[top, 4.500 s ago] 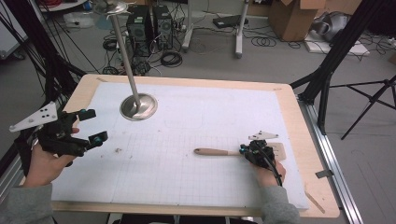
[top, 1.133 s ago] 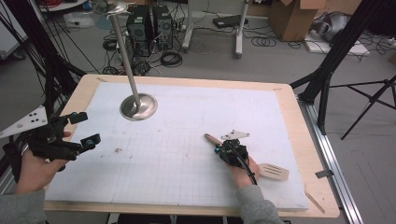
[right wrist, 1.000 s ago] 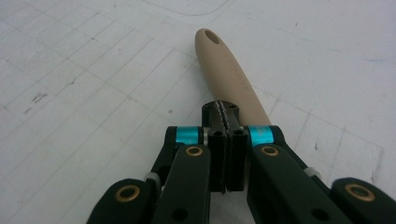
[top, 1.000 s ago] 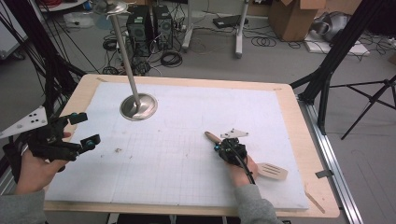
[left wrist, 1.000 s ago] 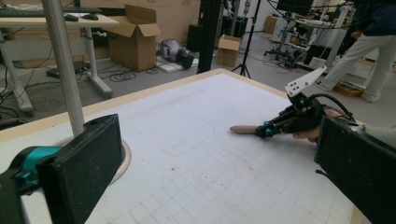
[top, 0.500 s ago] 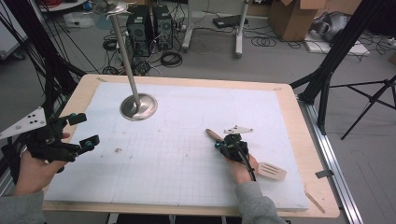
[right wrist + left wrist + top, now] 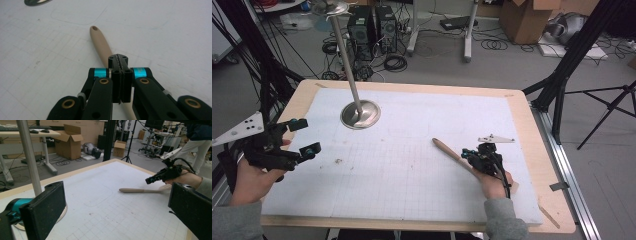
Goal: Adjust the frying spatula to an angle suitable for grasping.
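Observation:
A wooden spatula [image 7: 447,150] lies diagonally on the white grid mat [image 7: 412,200], its handle end pointing up-left. My right gripper [image 7: 467,153] sits over the handle's middle with its jaws shut against each other. In the right gripper view the handle [image 7: 100,42] runs underneath the shut right gripper [image 7: 118,58], not between the jaws. The hand hides the spatula's head. At the mat's left edge my left gripper [image 7: 304,136] is held open and holds nothing. The left gripper view looks past the wide-apart left gripper [image 7: 117,210] at the spatula [image 7: 140,190] and the right gripper [image 7: 150,180].
A metal pole on a round base [image 7: 360,114] stands at the back left of the mat, close to the left gripper [image 7: 28,157]. The wooden table edge [image 7: 532,130] frames the mat. Tripods, cables and boxes stand on the floor beyond.
The spatula has swung from lying left-right to diagonal, handle now pointing up-left. My right hand has moved toward the near edge along it. The left gripper drifted slightly left.

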Tool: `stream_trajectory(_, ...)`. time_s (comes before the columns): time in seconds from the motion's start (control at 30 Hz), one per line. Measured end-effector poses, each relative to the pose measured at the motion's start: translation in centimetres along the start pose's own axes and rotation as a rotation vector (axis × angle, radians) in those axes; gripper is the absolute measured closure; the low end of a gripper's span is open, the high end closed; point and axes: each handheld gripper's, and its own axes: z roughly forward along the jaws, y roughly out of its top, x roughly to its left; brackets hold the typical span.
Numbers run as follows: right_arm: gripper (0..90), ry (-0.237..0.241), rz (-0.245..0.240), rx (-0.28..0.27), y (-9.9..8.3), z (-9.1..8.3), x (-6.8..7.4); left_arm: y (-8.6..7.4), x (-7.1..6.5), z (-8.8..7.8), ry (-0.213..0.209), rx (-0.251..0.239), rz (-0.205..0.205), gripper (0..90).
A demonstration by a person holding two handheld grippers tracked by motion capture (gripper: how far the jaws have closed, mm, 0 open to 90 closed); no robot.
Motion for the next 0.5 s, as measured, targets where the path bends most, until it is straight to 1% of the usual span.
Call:
stream_trajectory(0.1,90.0,-0.013,-0.004,0.022,-0.3,-0.7,-0.8,-0.1,0.2,0.5,-0.006,0.009,-0.002,1.8)
stream_trajectory(0.17,90.0,-0.039,-0.008,0.046,-0.6,-0.8,-1.3,-0.1,0.1,0.8,-0.012,0.016,-0.001,1.8)
stream_trajectory(0.23,90.0,-0.061,0.006,0.066,-1.0,-0.7,-1.6,0.0,0.1,1.0,-0.018,0.017,0.004,1.8)
stream_trajectory(0.27,90.0,-0.072,0.016,0.077,-1.1,-0.7,-1.6,0.0,0.0,1.1,-0.02,0.016,0.002,1.8)
stream_trajectory(0.3,90.0,-0.08,0.014,0.085,-1.1,-0.6,-1.6,0.0,0.0,1.2,-0.02,0.016,0.001,1.8)
stream_trajectory(0.33,90.0,-0.089,0.004,0.099,-1.2,-0.4,-1.4,0.0,0.0,1.3,-0.023,0.018,0.005,1.8)
stream_trajectory(0.37,90.0,-0.097,-0.012,0.117,-1.3,-0.2,-1.3,0.0,0.0,1.4,-0.023,0.016,0.0,1.8)
stream_trajectory(0.43,90.0,-0.112,-0.027,0.146,-1.4,0.2,-1.1,-0.1,0.1,1.5,-0.024,0.021,-0.001,1.8)
stream_trajectory(0.5,90.0,-0.119,-0.034,0.158,-1.6,0.4,-1.1,0.0,0.1,1.6,-0.028,0.02,0.0,1.8)
